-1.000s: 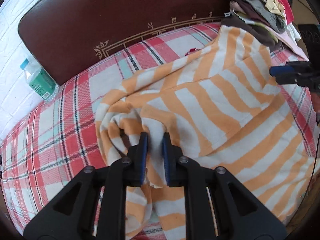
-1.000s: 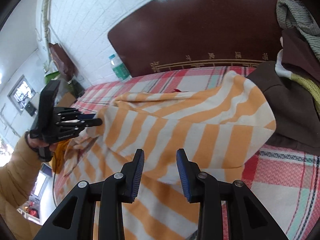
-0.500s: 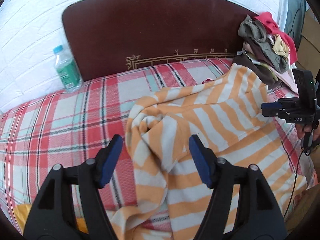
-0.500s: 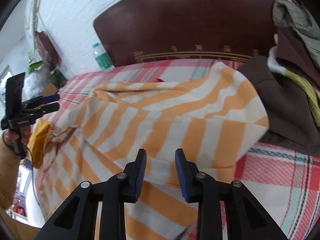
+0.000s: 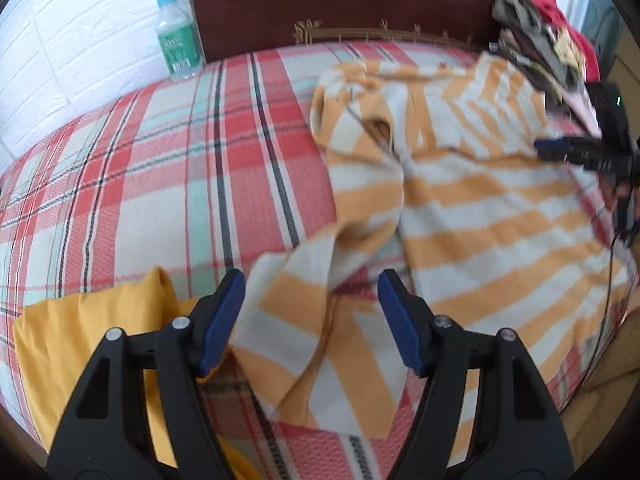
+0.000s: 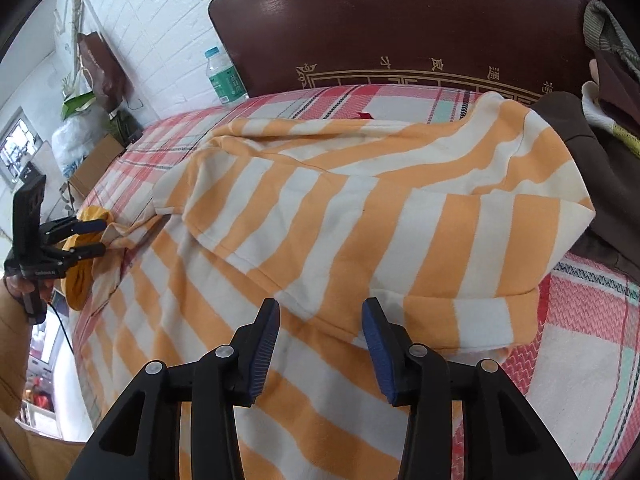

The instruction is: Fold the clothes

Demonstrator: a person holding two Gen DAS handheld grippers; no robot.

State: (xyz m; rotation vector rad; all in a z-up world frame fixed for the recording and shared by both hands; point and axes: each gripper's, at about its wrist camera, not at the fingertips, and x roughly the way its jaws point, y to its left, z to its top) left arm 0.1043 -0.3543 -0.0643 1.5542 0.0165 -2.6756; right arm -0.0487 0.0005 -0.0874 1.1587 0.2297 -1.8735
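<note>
Plaid-covered bed (image 5: 120,168) against a dark wooden headboard (image 6: 400,20) and white brick wall; working surface for the fold.

Left gripper (image 5: 310,320): jaws spread wide, nothing clamped. Positioned low over the trailing sleeve end (image 5: 320,340) of the orange-striped garment (image 6: 360,208); sleeve fabric lies between and below the pads, contact not confirmed. Probable purpose: line up for a fresh grasp on the sleeve so that it can be drawn across the body.

Right gripper (image 6: 320,340): jaws partly open, nothing held. Poised just above a folded edge of the garment near its hem; whether the pads touch the cloth cannot be determined. Probable purpose: stand ready to pin or lift that edge.

Garment location: spread across the middle and right of the bed, one portion already doubled over the body, far corner resting against the pile of unfolded clothes (image 5: 548,44) at the headboard end.

Surroundings: yellow cloth (image 5: 100,320) bunched at the near left edge beside the left gripper; water bottle (image 5: 176,40) upright at the wall, well apart from the work. Left view blurred; fine detail unreliable.
</note>
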